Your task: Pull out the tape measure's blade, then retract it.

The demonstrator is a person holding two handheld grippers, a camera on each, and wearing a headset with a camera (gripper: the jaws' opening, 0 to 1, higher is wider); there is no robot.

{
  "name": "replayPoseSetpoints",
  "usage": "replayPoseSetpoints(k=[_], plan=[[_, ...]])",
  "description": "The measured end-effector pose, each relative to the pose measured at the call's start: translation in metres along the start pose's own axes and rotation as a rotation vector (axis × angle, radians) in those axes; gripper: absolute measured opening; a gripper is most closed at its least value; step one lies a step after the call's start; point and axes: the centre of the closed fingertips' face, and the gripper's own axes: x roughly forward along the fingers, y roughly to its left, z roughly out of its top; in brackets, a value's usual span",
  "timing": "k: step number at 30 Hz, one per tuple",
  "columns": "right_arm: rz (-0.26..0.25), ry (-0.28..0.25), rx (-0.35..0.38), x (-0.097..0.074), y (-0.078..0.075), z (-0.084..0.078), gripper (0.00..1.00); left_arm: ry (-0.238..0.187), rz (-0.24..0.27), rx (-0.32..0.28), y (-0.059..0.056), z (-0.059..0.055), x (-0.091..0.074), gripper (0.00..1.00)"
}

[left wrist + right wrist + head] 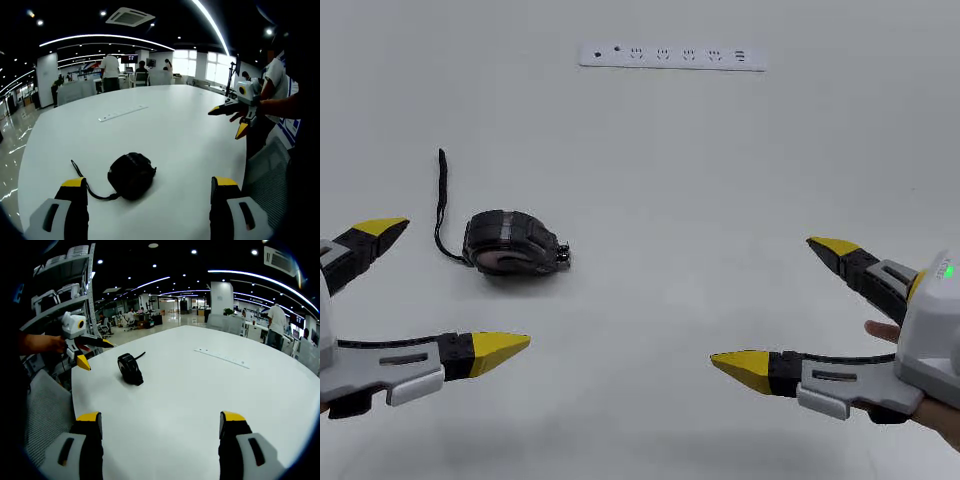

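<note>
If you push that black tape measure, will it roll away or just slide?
Probably slide: the tape measure rests on the smooth table, and its case looks blocky, not ball-round. It looks solid, so likely stiff and heavyish for its size. Its thin strap lies curved, so it is probably floppy and would drag behind.

Head view bright, even; soft shadow under tape measure. 2 gripper views: heavy fisheye bending, dark ceiling, strip lights glaring.
</note>
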Motion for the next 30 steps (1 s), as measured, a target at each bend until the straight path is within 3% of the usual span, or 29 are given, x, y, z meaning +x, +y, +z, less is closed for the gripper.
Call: replayPoseSetpoints(k=[18,30], plan=[[0.008,0.0,-0.015,0.0008,-0.0017,-0.0004,1.0,0.017,-0.017,0.022,-0.0012,-0.0011,0.0044,1.0],[0.043,0.0,-0.039,0.0079,-0.0013,0.0017,0.96,0.045,-0.046,0.06,0.0011,-0.003,0.0098,0.99]])
